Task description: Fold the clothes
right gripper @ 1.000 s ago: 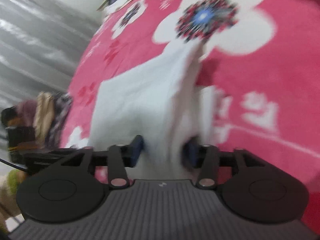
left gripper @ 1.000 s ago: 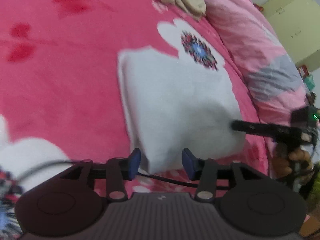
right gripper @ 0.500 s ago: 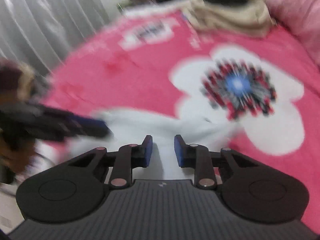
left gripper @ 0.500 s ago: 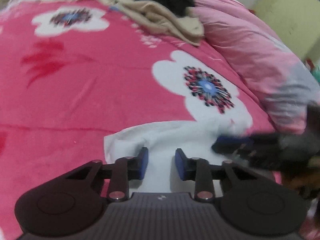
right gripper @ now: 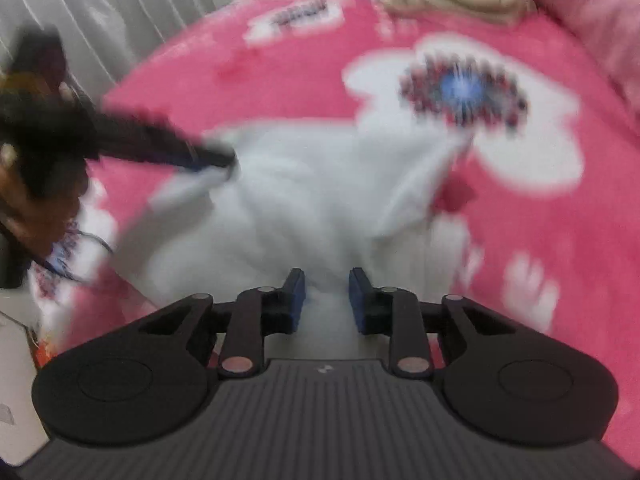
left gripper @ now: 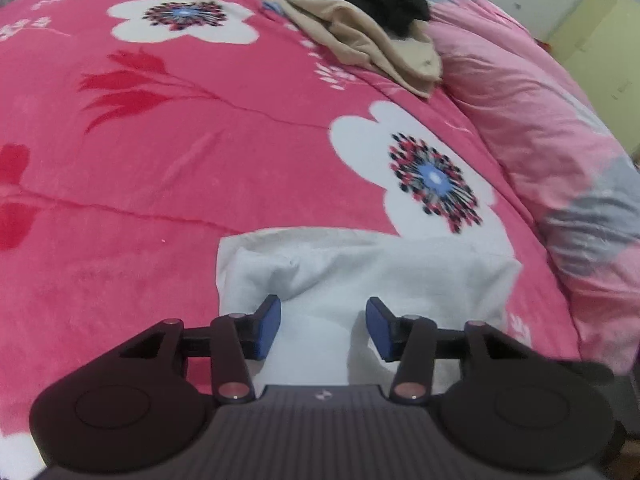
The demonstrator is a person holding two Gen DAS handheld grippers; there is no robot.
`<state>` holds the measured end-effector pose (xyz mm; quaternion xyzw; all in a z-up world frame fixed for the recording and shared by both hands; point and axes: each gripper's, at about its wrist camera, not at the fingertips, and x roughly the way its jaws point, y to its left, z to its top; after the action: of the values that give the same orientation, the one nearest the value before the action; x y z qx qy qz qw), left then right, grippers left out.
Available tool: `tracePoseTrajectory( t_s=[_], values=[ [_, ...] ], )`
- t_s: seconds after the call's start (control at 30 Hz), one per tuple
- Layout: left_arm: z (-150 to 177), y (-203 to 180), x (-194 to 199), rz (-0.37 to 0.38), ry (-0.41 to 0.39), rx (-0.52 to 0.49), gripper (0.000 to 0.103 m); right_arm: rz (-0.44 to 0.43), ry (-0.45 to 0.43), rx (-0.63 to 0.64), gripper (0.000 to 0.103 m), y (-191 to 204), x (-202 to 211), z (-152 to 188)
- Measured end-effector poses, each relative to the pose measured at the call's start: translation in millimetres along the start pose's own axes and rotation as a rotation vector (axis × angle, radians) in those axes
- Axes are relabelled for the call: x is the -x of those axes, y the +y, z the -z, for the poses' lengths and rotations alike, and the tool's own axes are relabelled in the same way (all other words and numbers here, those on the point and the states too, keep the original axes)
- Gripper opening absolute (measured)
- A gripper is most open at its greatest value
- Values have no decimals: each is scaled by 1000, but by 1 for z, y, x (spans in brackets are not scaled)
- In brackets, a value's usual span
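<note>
Clothing to be folded here is one white garment (left gripper: pixel 360 276), lying as a compact rectangle on the pink flowered blanket (left gripper: pixel 160 160) of a bed, its far edge at twelve o'clock touching a white printed flower. It sits near the bed's front edge, probably so both hands can reach it.

From the left wrist, the left gripper (left gripper: pixel 323 326) hovers over the cloth's near half. Its jaws stand apart and are opening; white fabric shows in the gap, yet neither blue pad presses on it — a letting-go, I judge, once the fold is laid down.

From the right wrist, the right gripper (right gripper: pixel 326 300) also points down at the garment. Its jaws are narrower, opening as well, with cloth behind the gap but no pinch that I can see; heavy blur makes this less certain.

Only the left view shows the cloth's crisp outline, a heap of beige and black clothes (left gripper: pixel 368 28) at one o'clock — likely waiting their turn — and the pink quilt (left gripper: pixel 540 140) at three o'clock. Only the right view shows the other gripper's fingers (right gripper: pixel 160 146) reaching in from nine o'clock to the garment's left corner, a hand (right gripper: pixel 44 208) behind them, and the grey curtain (right gripper: pixel 100 12) at eleven o'clock.
</note>
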<state>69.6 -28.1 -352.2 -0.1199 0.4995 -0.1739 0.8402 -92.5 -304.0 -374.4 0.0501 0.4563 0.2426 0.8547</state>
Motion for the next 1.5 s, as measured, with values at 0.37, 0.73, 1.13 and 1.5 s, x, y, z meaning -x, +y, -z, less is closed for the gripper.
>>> tracePoseTrajectory(
  t_s=[0.37,0.73,1.13,1.5],
  values=[
    [7,2,23,-30,-12,51,55,-57,45,-2,27,3,35,17],
    [13,26,47,113,18,74,66,-91,59,-478,59,-67,58,4],
    [1,69,-15,342,244,49,66,-328,27,-763,64,-107,-12,-1],
    [6,91,-19,414,199,170,28,-443,132,-604,16,-72,-51,-37]
  ],
)
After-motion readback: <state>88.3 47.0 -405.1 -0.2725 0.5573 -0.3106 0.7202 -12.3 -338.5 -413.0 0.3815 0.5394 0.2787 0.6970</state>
